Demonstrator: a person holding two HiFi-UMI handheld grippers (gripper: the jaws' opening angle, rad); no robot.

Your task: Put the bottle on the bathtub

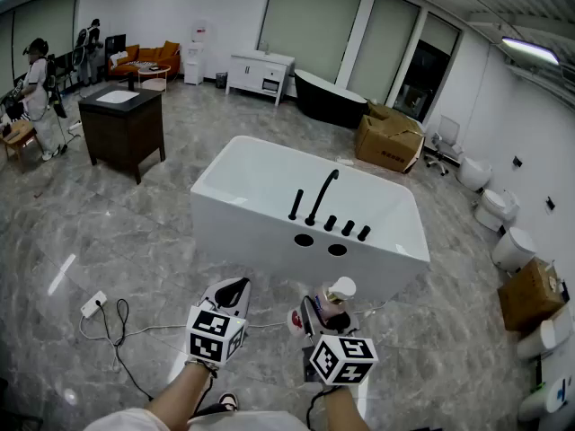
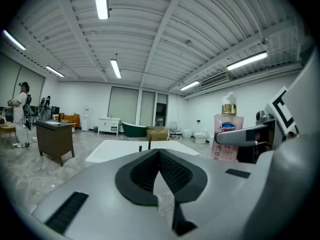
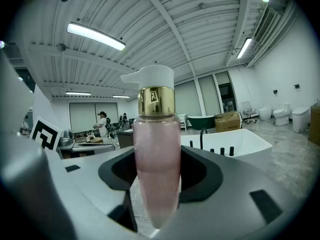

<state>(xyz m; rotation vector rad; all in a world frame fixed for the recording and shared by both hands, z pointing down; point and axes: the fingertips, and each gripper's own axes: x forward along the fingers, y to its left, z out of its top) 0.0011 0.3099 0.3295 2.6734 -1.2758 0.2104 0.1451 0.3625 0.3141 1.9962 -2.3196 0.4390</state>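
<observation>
Head view, tub [image 1: 260, 227]: white, just ahead on the floor.
Right tongs [image 3: 157, 176]: clamped on pink bottle [image 3: 156, 144], upright.
Left tongs [image 2: 159, 154]: closed, empty.

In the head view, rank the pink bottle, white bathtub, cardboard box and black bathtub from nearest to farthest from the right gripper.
1. pink bottle: gripped in the right gripper's jaws.
2. white bathtub: directly ahead on the floor.
3. cardboard box: beyond the tub, to the right.
4. black bathtub: by the far windows.
</observation>
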